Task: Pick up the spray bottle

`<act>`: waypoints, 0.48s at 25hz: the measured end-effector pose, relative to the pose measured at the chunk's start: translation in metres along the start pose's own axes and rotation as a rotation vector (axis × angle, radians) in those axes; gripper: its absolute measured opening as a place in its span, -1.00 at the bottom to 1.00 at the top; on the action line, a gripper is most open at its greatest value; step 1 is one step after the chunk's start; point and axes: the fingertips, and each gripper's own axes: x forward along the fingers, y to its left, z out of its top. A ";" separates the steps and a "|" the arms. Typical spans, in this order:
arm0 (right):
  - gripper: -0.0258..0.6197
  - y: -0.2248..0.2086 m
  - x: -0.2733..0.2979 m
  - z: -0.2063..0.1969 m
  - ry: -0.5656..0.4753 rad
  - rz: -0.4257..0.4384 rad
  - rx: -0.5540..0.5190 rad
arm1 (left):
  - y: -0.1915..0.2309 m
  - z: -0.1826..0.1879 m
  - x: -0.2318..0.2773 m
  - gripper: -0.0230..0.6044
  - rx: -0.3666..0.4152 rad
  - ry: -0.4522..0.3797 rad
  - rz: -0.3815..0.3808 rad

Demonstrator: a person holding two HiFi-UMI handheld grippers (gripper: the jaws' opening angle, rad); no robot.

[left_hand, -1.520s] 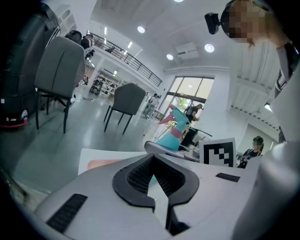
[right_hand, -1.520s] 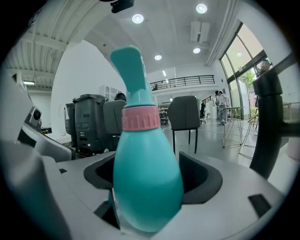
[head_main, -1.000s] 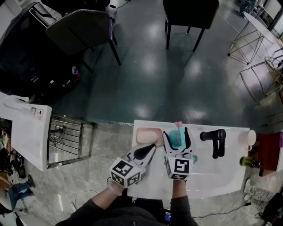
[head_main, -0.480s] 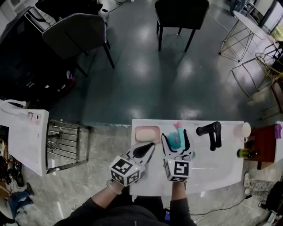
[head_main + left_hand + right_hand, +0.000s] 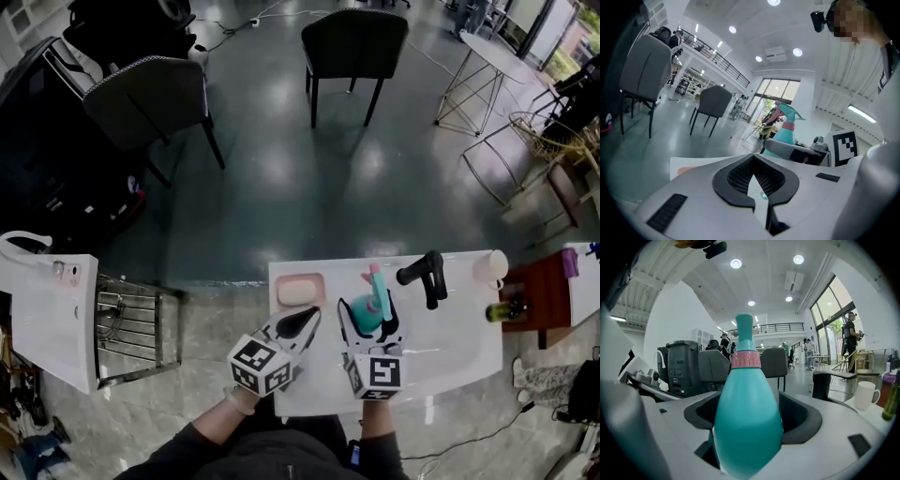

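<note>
A teal spray bottle [image 5: 372, 300] with a pink collar stands upright between the jaws of my right gripper [image 5: 368, 319], over the middle of the white table [image 5: 450, 347]. In the right gripper view the bottle [image 5: 747, 413] fills the gap and both pads press its sides, so my right gripper [image 5: 750, 432] is shut on it. I cannot tell whether its base touches the table. My left gripper [image 5: 306, 322] lies just left of it, jaws together with nothing between them. In the left gripper view the bottle's [image 5: 787, 129] top shows past my left gripper [image 5: 757, 180].
A pink soap in a dish [image 5: 298, 292] lies at the table's back left. A black hair dryer [image 5: 424, 274], a white mug [image 5: 494, 266] and a dark bottle [image 5: 506, 309] are to the right. A metal rack [image 5: 131, 323] stands left of the table, chairs beyond.
The spray bottle now shows taller and upright in the right gripper, its nozzle in sight. The head view has shifted. The left gripper has stayed beside it.
</note>
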 end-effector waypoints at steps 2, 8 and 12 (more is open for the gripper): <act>0.16 -0.001 -0.008 0.008 -0.015 -0.014 0.005 | -0.004 0.003 -0.001 -0.90 0.005 -0.004 -0.012; 0.16 0.000 -0.026 0.030 -0.076 -0.038 0.028 | -0.015 0.011 -0.002 -0.90 0.023 -0.011 -0.048; 0.16 -0.003 -0.036 0.034 -0.087 -0.064 0.022 | -0.022 0.013 -0.002 -0.90 0.030 -0.013 -0.071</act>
